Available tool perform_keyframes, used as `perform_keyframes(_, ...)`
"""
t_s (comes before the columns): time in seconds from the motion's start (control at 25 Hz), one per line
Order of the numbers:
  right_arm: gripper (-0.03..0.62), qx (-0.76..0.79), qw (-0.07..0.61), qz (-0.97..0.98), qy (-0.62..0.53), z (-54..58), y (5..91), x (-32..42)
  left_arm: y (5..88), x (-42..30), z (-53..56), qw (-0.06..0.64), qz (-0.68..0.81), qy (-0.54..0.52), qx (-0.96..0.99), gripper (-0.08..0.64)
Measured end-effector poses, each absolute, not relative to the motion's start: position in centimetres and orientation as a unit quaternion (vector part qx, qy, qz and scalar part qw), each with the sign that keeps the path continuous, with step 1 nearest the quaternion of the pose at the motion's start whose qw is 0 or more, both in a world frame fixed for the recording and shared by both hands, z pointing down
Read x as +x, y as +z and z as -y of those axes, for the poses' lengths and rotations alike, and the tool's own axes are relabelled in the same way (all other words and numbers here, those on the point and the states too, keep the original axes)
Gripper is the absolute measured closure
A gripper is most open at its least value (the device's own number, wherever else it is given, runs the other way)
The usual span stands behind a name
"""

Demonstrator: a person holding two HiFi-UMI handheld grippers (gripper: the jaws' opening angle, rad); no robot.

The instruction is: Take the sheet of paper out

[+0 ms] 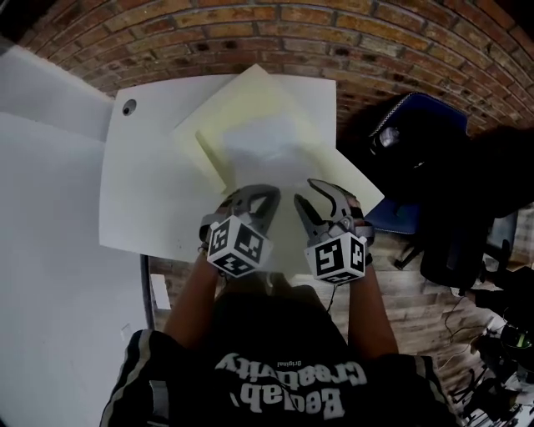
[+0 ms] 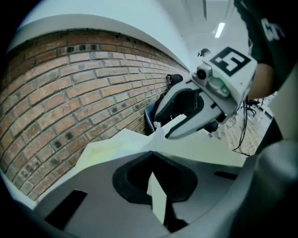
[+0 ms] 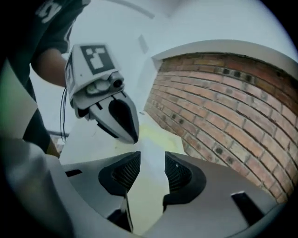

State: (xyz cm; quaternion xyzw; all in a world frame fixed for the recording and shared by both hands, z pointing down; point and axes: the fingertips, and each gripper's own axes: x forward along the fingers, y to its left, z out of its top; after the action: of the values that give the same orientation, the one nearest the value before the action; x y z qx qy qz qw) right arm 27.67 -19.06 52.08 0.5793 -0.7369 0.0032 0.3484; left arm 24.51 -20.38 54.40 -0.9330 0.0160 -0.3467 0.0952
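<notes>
A white sheet of paper [image 1: 263, 146] lies across a pale yellow folder [image 1: 250, 96] on the white table [image 1: 142, 192]. My left gripper [image 1: 259, 196] is at the sheet's near edge, shut on it. In the left gripper view a thin strip of the paper [image 2: 158, 200] sticks out between the closed jaws of the left gripper [image 2: 152, 158]. My right gripper [image 1: 321, 190] is just to the right of it. Its jaws stand open in the right gripper view [image 3: 152, 169], the paper [image 3: 149, 200] showing in the gap, and the pads [image 3: 126, 173] do not press on it.
A brick wall [image 1: 250, 25] runs behind the table. A dark office chair [image 1: 417, 142] with a blue seat stands to the right, with cables [image 1: 492, 334] on the floor near it. The tabletop has a cable hole [image 1: 128, 107] at its back left.
</notes>
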Motion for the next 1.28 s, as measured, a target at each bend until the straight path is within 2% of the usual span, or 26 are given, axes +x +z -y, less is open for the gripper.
perform_keyframes(0.2,0.452,0.562,0.39,0.729,-0.031,19.9,52.8,26.5,52.8,23.9,19.8,0.098,-0.009,-0.335,-0.937,0.561)
perform_keyframes(0.24,0.549,0.563,0.393,0.725,-0.041,20.0,52.5,26.4,52.5,23.8,19.8,0.099,-0.011,-0.333,-0.938,0.56)
perform_keyframes(0.28,0.598,0.563,0.394,0.725,-0.048,20.1,52.2,26.3,52.3,23.6,19.8,0.102,-0.012,-0.331,-0.938,0.56)
perform_keyframes(0.76,0.595,0.565,0.377,0.733,-0.024,19.1,51.8,25.3,54.1,21.0,20.6,0.098,-0.032,-0.347,-0.932,0.56)
perform_keyframes(0.8,0.589,0.569,0.378,0.73,-0.018,18.9,52.0,25.6,54.4,20.8,20.5,0.097,-0.033,-0.35,-0.931,0.56)
perform_keyframes(0.88,0.528,0.572,0.386,0.724,-0.005,18.4,52.7,26.4,54.8,20.7,20.4,0.091,-0.033,-0.35,-0.932,0.56)
perform_keyframes(0.92,0.505,0.571,0.393,0.721,0.001,18.2,53.2,26.8,55.0,20.8,20.3,0.088,-0.032,-0.35,-0.932,0.56)
perform_keyframes(1.04,0.491,0.564,0.426,0.707,0.015,17.4,54.7,28.5,55.6,20.9,19.9,0.082,-0.025,-0.351,-0.932,0.56)
perform_keyframes(1.28,0.479,0.485,0.541,0.687,-0.013,16.5,58.7,31.7,56.0,21.3,20.0,0.064,-0.017,-0.344,-0.937,0.56)
